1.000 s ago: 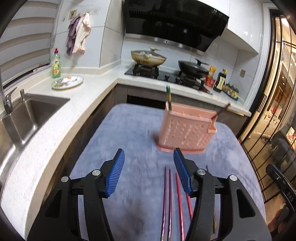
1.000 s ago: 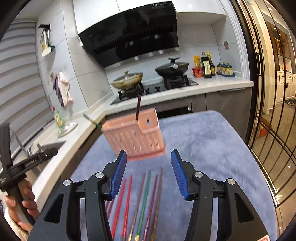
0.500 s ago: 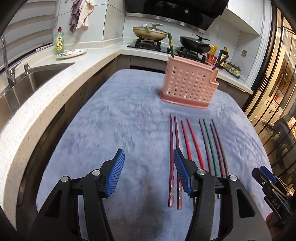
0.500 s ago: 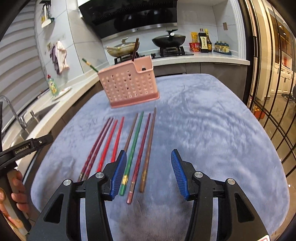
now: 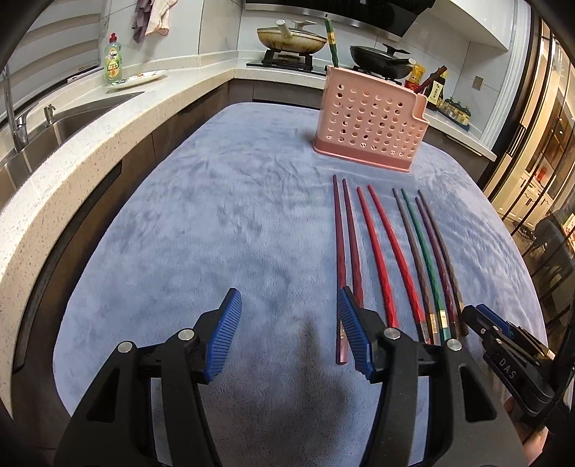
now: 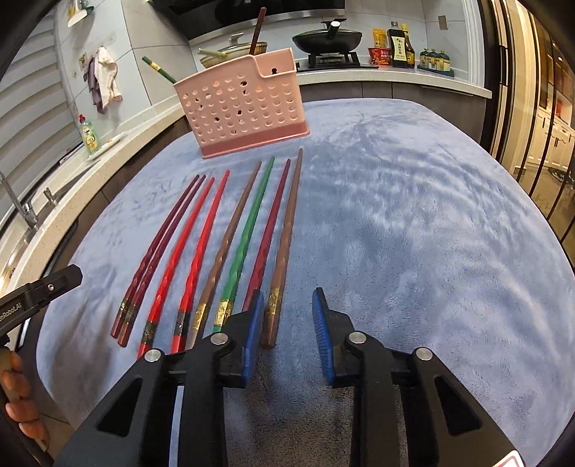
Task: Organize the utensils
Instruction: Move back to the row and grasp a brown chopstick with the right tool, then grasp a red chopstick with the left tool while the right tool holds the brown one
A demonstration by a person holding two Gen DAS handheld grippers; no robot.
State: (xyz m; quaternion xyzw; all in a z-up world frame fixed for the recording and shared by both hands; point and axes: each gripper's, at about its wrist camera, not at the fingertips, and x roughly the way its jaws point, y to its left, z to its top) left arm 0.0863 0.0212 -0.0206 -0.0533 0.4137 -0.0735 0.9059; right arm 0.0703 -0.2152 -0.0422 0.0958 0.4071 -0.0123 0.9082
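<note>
Blue-grey plush cloth (image 6: pixel 395 222) covered the tabletop, which carried all the task items. A pink perforated holder (image 6: pixel 244 111) stood upright near the far edge of the tabletop; a green chopstick (image 6: pixel 158 70) leaned out of its left end and a brown chopstick (image 6: pixel 257 30) rose from its right compartment. Beyond the far edge ran a speckled counter (image 5: pixel 90 143) with a sink (image 5: pixel 54 122), a dish-soap bottle (image 5: pixel 113 59), a plate (image 5: pixel 138 77) and a stove with two lidded pans (image 5: pixel 291 37). None of these stood between the claws and the chopsticks.

Eight chopsticks lay flat in a row on the cloth, between the holder and the near edge. Their long axes ran roughly from the near edge to the far edge, thin tips toward the holder, thick decorated ends toward the near edge. From left to right: two dark red (image 6: pixel 158 248), two bright red (image 6: pixel 194 248), one light brown (image 6: pixel 230 233), one green (image 6: pixel 248 233), one maroon (image 6: pixel 269 230), one brown (image 6: pixel 285 230).

The left claw (image 5: pixel 289 330) stood about half open with nothing between its fingers, over bare cloth just left of the row. The right claw (image 6: pixel 287 336) was closing; the thick end of the rightmost brown chopstick lay between its fingers, close to the left one, and no firm grip was visible.
</note>
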